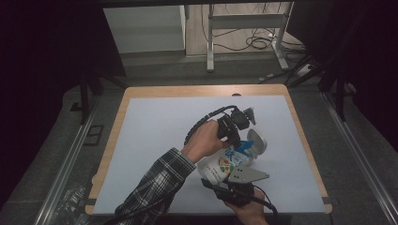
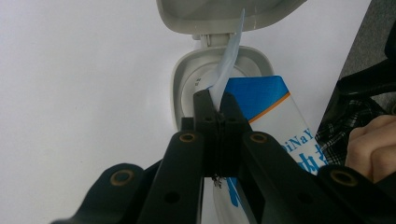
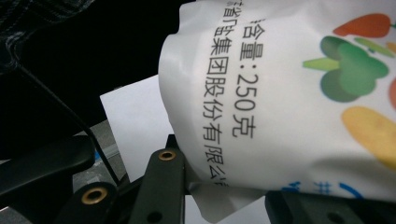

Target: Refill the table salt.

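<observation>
A white wet-wipe pack (image 1: pixel 224 167) with a blue label and coloured shapes lies on the white mat (image 1: pixel 159 126). Its grey flip lid (image 1: pixel 257 142) stands open. In the left gripper view, my left gripper (image 2: pixel 215 101) is shut on a pale blue wipe (image 2: pixel 229 58) that comes up out of the pack's oval opening (image 2: pixel 184 77), below the raised lid (image 2: pixel 219 14). My left gripper (image 1: pixel 240 140) sits over the pack's lid end. My right gripper (image 1: pixel 224 183) holds the pack's near end. In the right gripper view, the pack (image 3: pixel 280 93) is squeezed between the jaws of my right gripper (image 3: pixel 224 189).
The mat covers a wooden table (image 1: pixel 117 122) with its edge showing at left, back and right. A plaid sleeve (image 1: pixel 155 187) reaches in from the lower left. Behind the table stand metal desk legs (image 1: pixel 210 42) and floor cables (image 1: pixel 260 42).
</observation>
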Demonstrator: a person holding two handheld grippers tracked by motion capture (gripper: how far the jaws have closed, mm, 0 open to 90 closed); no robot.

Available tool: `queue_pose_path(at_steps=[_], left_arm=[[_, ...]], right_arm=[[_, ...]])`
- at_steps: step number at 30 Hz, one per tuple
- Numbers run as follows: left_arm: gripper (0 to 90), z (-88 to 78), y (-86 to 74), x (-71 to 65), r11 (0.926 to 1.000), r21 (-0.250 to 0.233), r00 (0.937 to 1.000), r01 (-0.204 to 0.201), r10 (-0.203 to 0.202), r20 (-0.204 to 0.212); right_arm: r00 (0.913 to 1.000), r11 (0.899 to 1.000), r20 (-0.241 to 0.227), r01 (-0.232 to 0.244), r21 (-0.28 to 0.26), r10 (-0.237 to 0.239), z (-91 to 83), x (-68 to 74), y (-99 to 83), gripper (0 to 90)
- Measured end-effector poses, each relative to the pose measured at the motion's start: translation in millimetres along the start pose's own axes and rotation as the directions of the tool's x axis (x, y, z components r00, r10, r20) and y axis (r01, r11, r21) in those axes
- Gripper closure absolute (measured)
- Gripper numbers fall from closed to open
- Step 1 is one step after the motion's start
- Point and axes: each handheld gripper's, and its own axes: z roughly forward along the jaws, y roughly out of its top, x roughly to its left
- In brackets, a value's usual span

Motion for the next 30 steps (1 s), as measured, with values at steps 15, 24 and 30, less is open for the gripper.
queue_pose_path(at_steps=[15,24,30], left_arm=[[89.6,1.9,0.2,1.0,1.0000,0.003,1.0000,0.001,-0.001,0.005],[89.5,2.8,0.7,1.0,1.0000,0.009,1.0000,0.002,-0.002,0.007],[89.5,3.0,0.4,1.2,1.0000,0.008,1.0000,0.002,-0.002,0.007]], right_arm=[[1.0000,1.000,0.001,0.001,-0.004,-0.001,0.3,0.0,0.3,73.4],[1.0000,1.000,0.005,0.001,-0.007,-0.001,0.6,0.4,1.1,73.4],[1.0000,1.000,0.007,0.003,-0.007,-0.003,0.8,0.5,1.1,73.4]])
